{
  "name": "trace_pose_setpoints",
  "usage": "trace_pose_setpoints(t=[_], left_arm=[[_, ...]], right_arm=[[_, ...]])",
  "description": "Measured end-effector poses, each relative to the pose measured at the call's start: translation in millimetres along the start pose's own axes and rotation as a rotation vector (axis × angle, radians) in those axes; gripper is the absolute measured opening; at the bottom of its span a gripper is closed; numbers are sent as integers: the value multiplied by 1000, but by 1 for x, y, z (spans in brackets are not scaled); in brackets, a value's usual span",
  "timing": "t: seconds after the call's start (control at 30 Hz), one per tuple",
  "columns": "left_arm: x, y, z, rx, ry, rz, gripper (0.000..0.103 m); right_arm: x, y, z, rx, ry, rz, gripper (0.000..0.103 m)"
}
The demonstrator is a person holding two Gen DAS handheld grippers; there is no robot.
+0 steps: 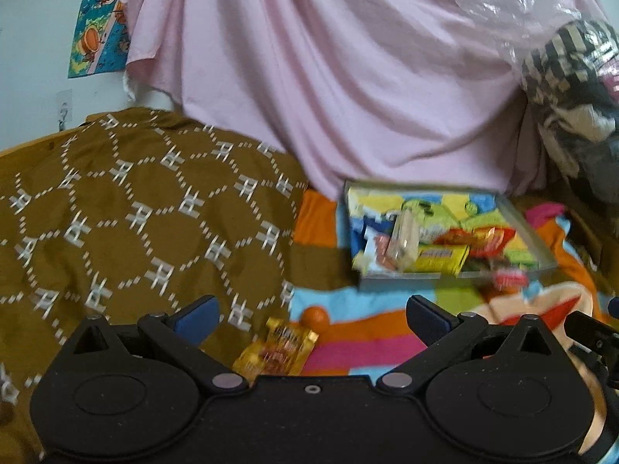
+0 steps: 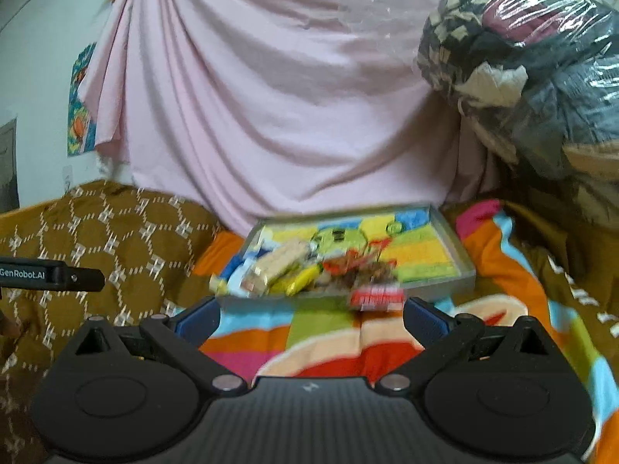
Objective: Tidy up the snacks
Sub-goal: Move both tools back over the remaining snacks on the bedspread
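Both tools, the left tool (image 1: 311, 319) and the right tool (image 2: 311, 319), are held wide open and empty before the tray (image 2: 460, 266), where most snacks are collected, while a gold packet (image 1: 276, 352) is left outside.

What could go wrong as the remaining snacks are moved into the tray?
The red snack packet lies at the tray front rim and may slide off. The gold packet and orange ball lie on soft, wrinkled blanket, so the open left gripper may pinch fabric. Blur hampers aiming.

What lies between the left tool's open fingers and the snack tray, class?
In the left wrist view, the left tool faces the tray across striped blanket. A gold snack packet and a small orange ball lie there.
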State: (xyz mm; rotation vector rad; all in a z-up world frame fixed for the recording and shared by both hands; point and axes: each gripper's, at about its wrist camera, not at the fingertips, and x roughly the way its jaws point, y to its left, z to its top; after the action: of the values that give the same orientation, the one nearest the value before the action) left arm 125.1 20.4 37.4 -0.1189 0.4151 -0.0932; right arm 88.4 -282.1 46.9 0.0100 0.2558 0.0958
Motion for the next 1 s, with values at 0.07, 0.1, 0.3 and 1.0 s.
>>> trace_pose_setpoints(t=[0.07, 0.1, 0.3, 1.0], left_arm=[[-5, 2, -9, 12, 13, 4, 102], [-6, 3, -14, 20, 27, 6, 102], [-8, 9, -38, 29, 115, 18, 102], [16, 12, -69, 97, 270, 48, 102]], right_arm=[[-5, 4, -10, -4, 28, 2, 103], [-7, 6, -14, -9, 47, 8, 103], [-13, 17, -38, -8, 176, 8, 103], [-4, 32, -76, -40, 342, -16, 103]])
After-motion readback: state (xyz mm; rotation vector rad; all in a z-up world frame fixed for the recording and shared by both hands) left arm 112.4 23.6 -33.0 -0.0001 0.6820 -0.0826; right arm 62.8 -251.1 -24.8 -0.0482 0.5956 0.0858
